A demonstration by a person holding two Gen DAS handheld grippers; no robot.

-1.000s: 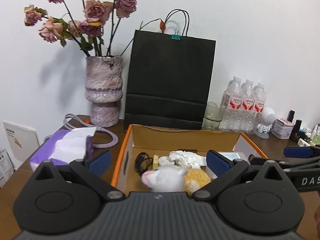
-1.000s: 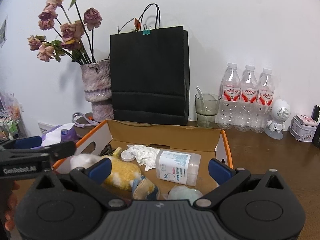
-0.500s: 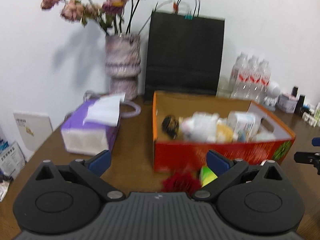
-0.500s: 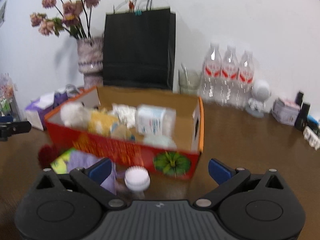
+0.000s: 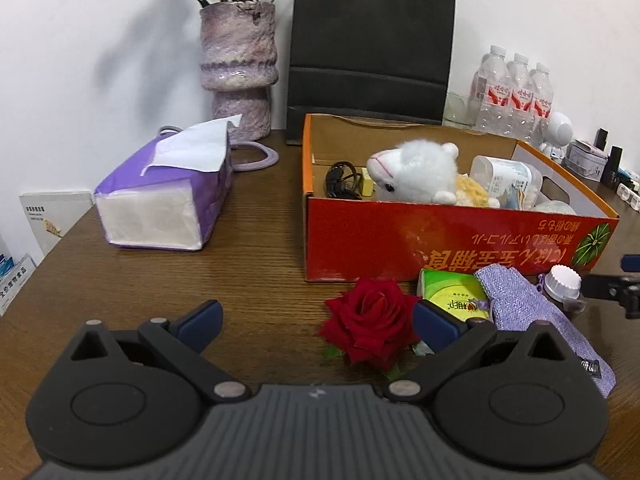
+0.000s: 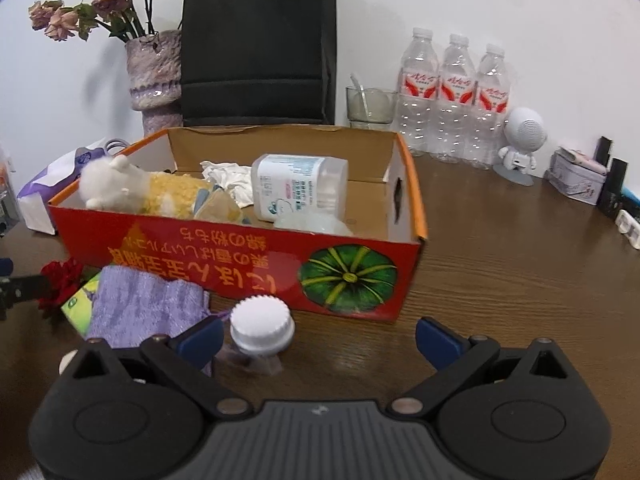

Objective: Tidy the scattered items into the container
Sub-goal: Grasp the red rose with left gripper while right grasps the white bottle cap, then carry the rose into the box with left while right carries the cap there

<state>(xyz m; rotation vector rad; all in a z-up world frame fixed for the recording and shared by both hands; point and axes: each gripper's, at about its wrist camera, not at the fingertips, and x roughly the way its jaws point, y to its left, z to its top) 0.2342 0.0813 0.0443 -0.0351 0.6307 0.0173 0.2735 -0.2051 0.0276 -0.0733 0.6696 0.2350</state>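
With both the left hand-held gripper point(image 5: 316, 322) and right hand-held gripper point(image 6: 318, 338) spread wide and empty, we judge the soft red fabric rose point(image 5: 370, 322), lying at 6 o'clock of the red cardboard box point(image 5: 440, 240) on the tabletop point(image 5: 248, 264), light and crushable, best pinched gently across its bloom.

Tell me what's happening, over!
Left gripper open, right gripper open, both empty. Rose, purple cloth, white-capped bottle outside box. Nothing blocking.
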